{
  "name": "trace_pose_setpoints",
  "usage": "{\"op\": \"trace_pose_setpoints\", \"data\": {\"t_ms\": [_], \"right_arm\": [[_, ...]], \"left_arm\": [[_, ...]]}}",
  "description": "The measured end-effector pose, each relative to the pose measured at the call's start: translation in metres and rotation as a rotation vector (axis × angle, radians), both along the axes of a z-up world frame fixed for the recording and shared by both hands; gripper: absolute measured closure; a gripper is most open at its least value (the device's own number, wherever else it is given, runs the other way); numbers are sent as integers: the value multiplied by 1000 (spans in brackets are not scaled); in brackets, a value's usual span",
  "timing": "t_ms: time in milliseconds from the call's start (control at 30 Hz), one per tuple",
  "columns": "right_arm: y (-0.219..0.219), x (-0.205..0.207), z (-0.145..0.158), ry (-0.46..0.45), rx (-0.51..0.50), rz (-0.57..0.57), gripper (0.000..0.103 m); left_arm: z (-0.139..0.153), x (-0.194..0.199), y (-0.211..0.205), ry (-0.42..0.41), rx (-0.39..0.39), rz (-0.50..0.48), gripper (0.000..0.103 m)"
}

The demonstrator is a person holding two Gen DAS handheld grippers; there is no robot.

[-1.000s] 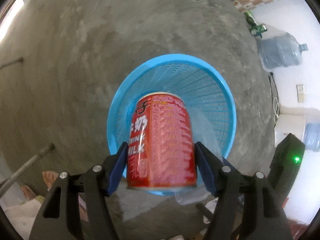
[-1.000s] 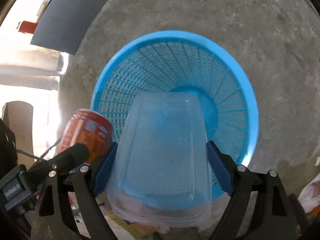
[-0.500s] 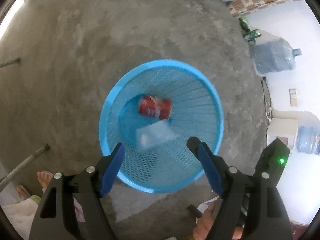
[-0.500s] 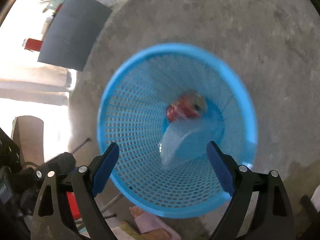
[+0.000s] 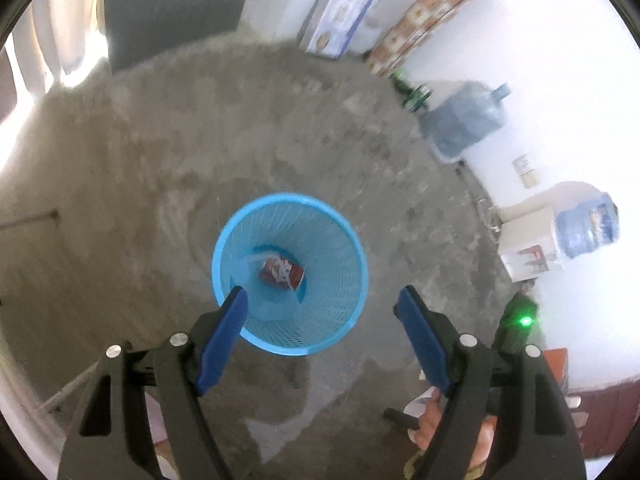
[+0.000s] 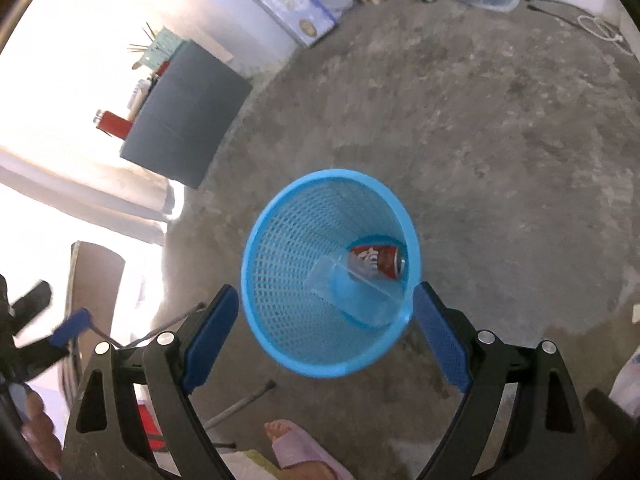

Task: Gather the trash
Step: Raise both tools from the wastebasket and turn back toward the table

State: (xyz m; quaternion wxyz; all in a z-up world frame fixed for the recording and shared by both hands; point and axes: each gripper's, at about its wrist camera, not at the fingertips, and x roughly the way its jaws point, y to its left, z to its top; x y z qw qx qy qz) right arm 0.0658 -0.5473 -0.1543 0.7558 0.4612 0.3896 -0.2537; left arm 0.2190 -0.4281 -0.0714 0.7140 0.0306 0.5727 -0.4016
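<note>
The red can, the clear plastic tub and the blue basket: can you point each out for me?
Red can (image 6: 374, 261), right wrist view: on its printed side.
Clear plastic tub (image 6: 360, 300), right wrist view: on its see-through wall.
Blue basket (image 5: 290, 199), left wrist view: on the far rim.

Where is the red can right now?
The red can lies on its side at the bottom of the blue mesh basket, touching the clear plastic container. Both wrist views show it below open, empty grippers.
</note>
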Motion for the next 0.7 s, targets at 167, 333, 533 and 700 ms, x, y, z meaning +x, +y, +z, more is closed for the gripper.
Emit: {"op": "trace_pose_setpoints", "data": {"t_ms": [167, 333, 533, 700], "right_arm": [[25, -23, 21, -14, -21, -4, 18], [45, -25, 46, -52, -41, 30, 18], [70, 5, 82, -83, -67, 138, 18], [106, 41, 114, -140, -80, 256, 18]], "left_arm": [[55, -25, 53, -98, -106, -9, 27], [89, -61, 117, -213, -157, -1, 25], [106, -84, 197, -318, -156, 101, 24], [110, -93, 277, -400, -145, 240, 22]]}}
